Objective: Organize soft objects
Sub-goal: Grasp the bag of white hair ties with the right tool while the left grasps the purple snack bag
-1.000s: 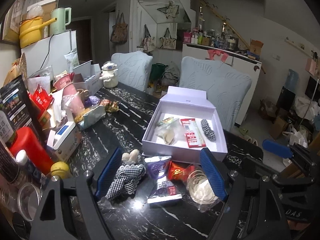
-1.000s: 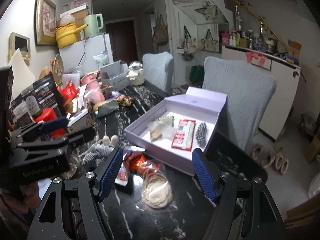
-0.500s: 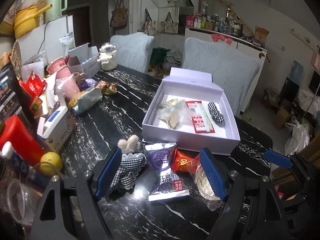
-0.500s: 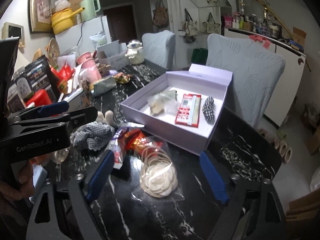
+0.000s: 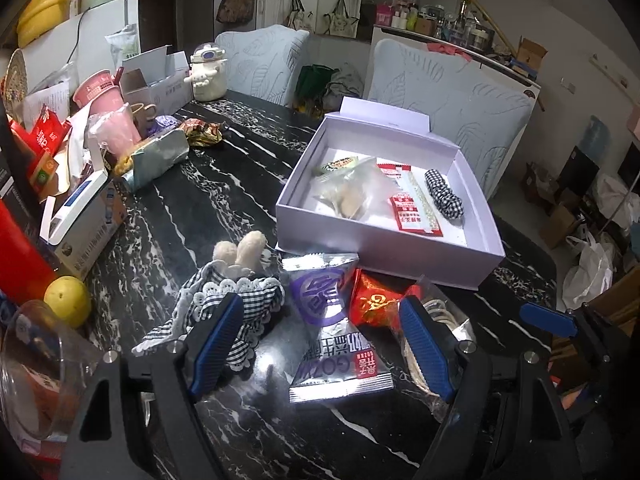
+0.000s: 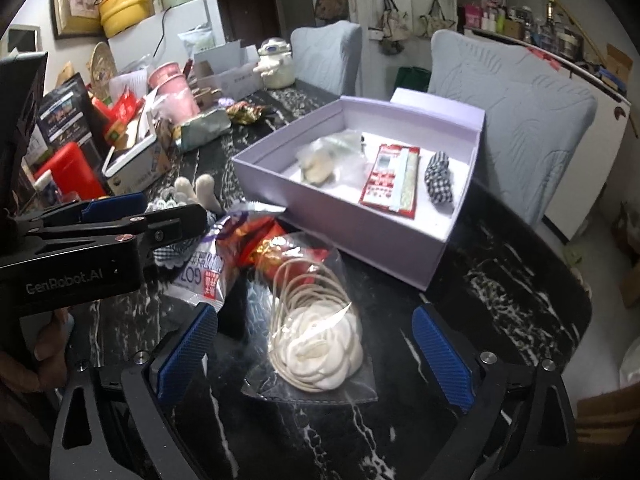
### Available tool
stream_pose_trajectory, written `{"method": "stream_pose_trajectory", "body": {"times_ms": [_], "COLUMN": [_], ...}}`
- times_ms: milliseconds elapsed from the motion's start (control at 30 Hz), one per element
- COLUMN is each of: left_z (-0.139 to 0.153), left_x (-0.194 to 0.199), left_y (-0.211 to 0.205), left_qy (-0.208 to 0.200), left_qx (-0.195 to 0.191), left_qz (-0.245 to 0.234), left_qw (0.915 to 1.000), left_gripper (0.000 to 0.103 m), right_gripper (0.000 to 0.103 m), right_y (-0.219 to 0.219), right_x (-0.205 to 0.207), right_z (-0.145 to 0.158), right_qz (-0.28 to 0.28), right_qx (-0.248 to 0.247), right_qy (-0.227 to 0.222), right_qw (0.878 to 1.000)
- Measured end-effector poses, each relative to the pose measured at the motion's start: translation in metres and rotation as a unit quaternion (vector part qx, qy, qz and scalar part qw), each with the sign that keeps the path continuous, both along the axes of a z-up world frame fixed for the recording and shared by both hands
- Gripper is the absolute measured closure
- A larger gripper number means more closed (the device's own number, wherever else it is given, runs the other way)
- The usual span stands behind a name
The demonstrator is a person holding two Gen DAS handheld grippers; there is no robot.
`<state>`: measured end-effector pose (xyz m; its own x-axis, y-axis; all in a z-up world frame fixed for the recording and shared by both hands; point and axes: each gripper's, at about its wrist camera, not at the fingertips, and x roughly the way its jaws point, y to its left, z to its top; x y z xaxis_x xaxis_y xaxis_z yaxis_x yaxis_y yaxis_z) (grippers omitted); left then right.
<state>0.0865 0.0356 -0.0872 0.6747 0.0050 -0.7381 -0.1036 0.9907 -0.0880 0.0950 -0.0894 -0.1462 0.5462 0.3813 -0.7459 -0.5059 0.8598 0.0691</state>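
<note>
An open lilac box (image 5: 376, 248) (image 6: 332, 216) on the black marble table holds a clear bag (image 5: 352, 194), a red packet (image 5: 414, 208) and a checked scrunchie (image 5: 442, 196). In front of it lie a checked cloth toy with plush ears (image 5: 236, 300), a purple snack pack (image 5: 332, 328), a red pack (image 5: 372, 300) and a clear bag of white elastic bands (image 6: 316, 340). My left gripper (image 5: 320, 340) is open, low over the purple pack. My right gripper (image 6: 316, 352) is open around the bag of bands.
Clutter lines the table's left side: a white carton (image 5: 80, 224), a red bottle (image 5: 16, 256), a lemon (image 5: 66, 300), pink cups (image 5: 104, 96), a silver pouch (image 5: 160, 156). A glass jar (image 5: 36, 364) stands near my left finger. Two padded chairs (image 5: 452, 92) stand behind the table.
Both grippers have moved forward and down toward the items in front of the box. The bag of bands now lies between my right gripper's fingers. Nothing has been picked up.
</note>
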Motion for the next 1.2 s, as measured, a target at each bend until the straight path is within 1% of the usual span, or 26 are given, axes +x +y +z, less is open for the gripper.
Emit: {"method": "stream_pose_trajectory", "body": {"times_ms": [167,267,300,400,500,533,600,667,733,767,800,933,1033,1133,1200], "left_z": [-0.012,-0.018,-0.019,-0.019,-0.017,-0.017,-0.016,-0.016,-0.018,-0.019,-0.021,-0.023,-0.027,-0.034,-0.038], "left_x": [0.001,0.003,0.002,0.0,-0.002,-0.002,-0.002,-0.001,0.001,0.003,0.004,0.007,0.01,0.014,0.017], "left_y": [0.0,0.002,0.004,0.007,0.007,0.007,0.008,0.008,0.007,0.007,0.006,0.002,-0.006,-0.007,-0.007], "left_qy": [0.012,0.028,0.031,0.031,0.028,0.028,0.024,0.022,0.026,0.027,0.027,0.021,0.016,0.025,0.032], "left_qx": [-0.006,0.001,-0.003,-0.017,-0.011,-0.01,-0.016,-0.023,-0.027,-0.027,-0.027,-0.019,-0.002,-0.016,-0.016], "left_qz": [-0.01,-0.002,-0.001,-0.003,-0.002,-0.001,-0.003,-0.007,-0.007,-0.007,-0.007,-0.013,-0.023,-0.032,-0.031], "left_qw": [0.9999,0.9996,0.9995,0.9994,0.9996,0.9996,0.9996,0.9995,0.9993,0.9992,0.9993,0.9995,0.9996,0.9991,0.9989], "left_gripper": [0.023,0.023,0.023,0.023,0.023,0.023,0.023,0.023,0.023,0.023,0.023,0.023,0.023,0.023,0.025], "right_gripper": [0.0,0.0,0.0,0.0,0.001,0.002,0.008,0.02,0.028,0.031,0.033,0.052,0.055,0.055,0.055], "right_y": [0.004,0.006,0.006,0.007,0.008,0.009,0.009,0.009,0.008,0.008,0.007,-0.002,-0.009,-0.014,-0.017], "right_x": [0.006,0.007,0.008,0.01,0.012,0.013,0.014,0.014,0.015,0.014,0.014,0.017,0.017,0.016,0.016], "right_z": [-0.014,-0.023,-0.026,-0.032,-0.034,-0.035,-0.038,-0.041,-0.047,-0.048,-0.048,-0.047,-0.046,-0.045,-0.044], "right_qz": [0.005,0.011,0.014,0.022,0.024,0.024,0.024,0.023,0.021,0.015,0.013,0.001,0.003,0.001,0.0], "right_qx": [-0.003,-0.007,-0.009,-0.006,-0.008,-0.013,-0.02,-0.024,-0.031,-0.04,-0.043,-0.034,-0.022,-0.019,-0.014], "right_qy": [0.015,0.025,0.026,0.037,0.034,0.034,0.036,0.042,0.05,0.038,0.034,0.031,0.033,0.031,0.032], "right_qw": [1.0,1.0,1.0,0.999,0.999,0.999,0.999,0.999,0.998,0.998,0.998,0.999,0.999,0.999,0.999]}}
